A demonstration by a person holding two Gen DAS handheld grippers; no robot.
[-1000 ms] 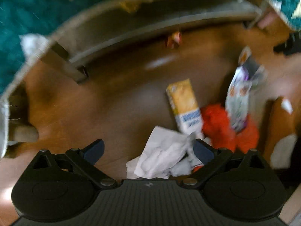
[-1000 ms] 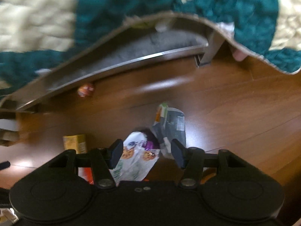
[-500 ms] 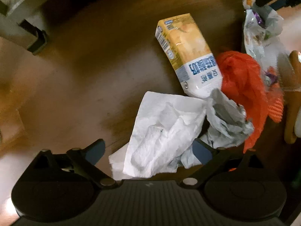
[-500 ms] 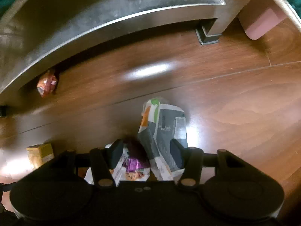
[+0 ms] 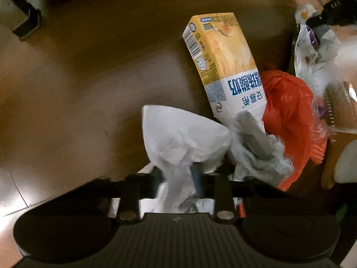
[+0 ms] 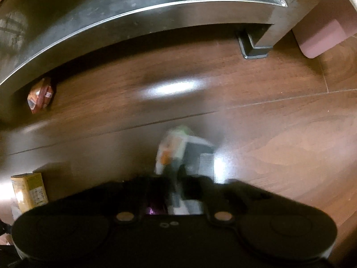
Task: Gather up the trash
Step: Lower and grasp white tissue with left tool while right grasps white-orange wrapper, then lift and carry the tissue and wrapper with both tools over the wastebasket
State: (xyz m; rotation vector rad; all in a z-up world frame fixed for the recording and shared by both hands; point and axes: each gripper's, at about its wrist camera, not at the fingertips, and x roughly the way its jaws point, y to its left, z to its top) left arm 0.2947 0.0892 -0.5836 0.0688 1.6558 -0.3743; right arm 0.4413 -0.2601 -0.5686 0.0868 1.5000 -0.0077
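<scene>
My left gripper [image 5: 178,178] points down at the wooden floor, and its jaws are closing on a crumpled white tissue [image 5: 178,134] that bunches up between the pads. Beside the tissue lie a grey crumpled paper [image 5: 256,147], a yellow milk carton [image 5: 223,67] and an orange-red plastic bag [image 5: 287,111]. My right gripper [image 6: 176,187] is shut on a printed snack wrapper [image 6: 178,154], whose top sticks out past the fingers. The same wrapper [image 5: 312,55] shows at the right edge of the left wrist view.
A small orange snack packet [image 6: 40,96] lies under the grey furniture rail [image 6: 133,11]. The furniture's leg foot [image 6: 254,49] and a pink object [image 6: 323,38] stand at the back right. A brush-like thing [image 5: 339,107] sits right of the orange bag.
Both grippers have sunk toward the floor. The left jaws have come together on the white tissue, and the right jaws have shut on the printed wrapper.
</scene>
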